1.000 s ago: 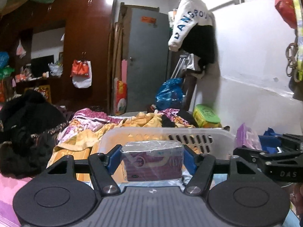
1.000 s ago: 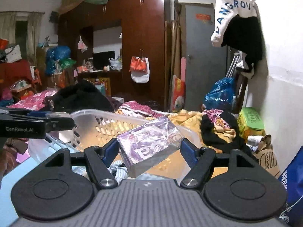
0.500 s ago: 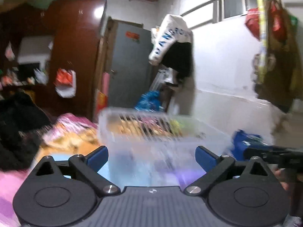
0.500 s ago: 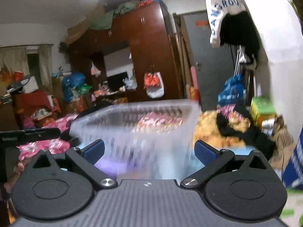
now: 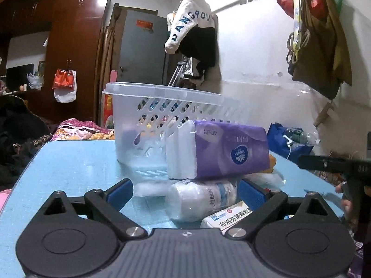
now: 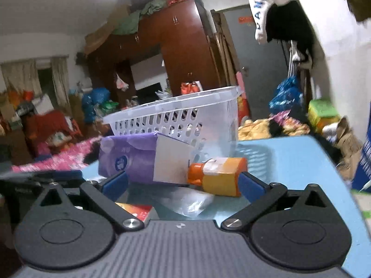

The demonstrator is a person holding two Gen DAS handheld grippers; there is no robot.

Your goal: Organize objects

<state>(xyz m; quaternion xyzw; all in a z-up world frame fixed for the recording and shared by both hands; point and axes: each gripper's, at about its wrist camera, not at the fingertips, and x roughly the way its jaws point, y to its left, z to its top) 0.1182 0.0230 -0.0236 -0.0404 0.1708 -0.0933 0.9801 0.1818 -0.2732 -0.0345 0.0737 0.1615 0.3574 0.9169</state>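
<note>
A white slotted plastic basket (image 5: pixel 160 115) stands on the blue table (image 5: pixel 69 162); it also shows in the right wrist view (image 6: pixel 176 120). In front of it a purple tissue pack (image 5: pixel 222 153) rests on a clear bottle (image 5: pixel 201 199) beside a white medicine box (image 5: pixel 231 215). The right wrist view shows the tissue pack (image 6: pixel 134 157), an orange-capped yellow bottle (image 6: pixel 220 176) and a red box (image 6: pixel 139 210). My left gripper (image 5: pixel 185 191) is open around the clear bottle, low over the table. My right gripper (image 6: pixel 183 181) is open near the yellow bottle.
A crumpled clear wrapper (image 6: pixel 190 201) lies on the table. Clothes are piled on the bed (image 5: pixel 76 129) behind the table. A blue bag (image 5: pixel 287 141) sits by the white wall on the right. The right gripper's body (image 5: pixel 336 164) shows at the left wrist view's right edge.
A second ago each gripper held a purple tissue pack over the basket. Both have since let go, opened and dropped low to the table in front of the basket.
</note>
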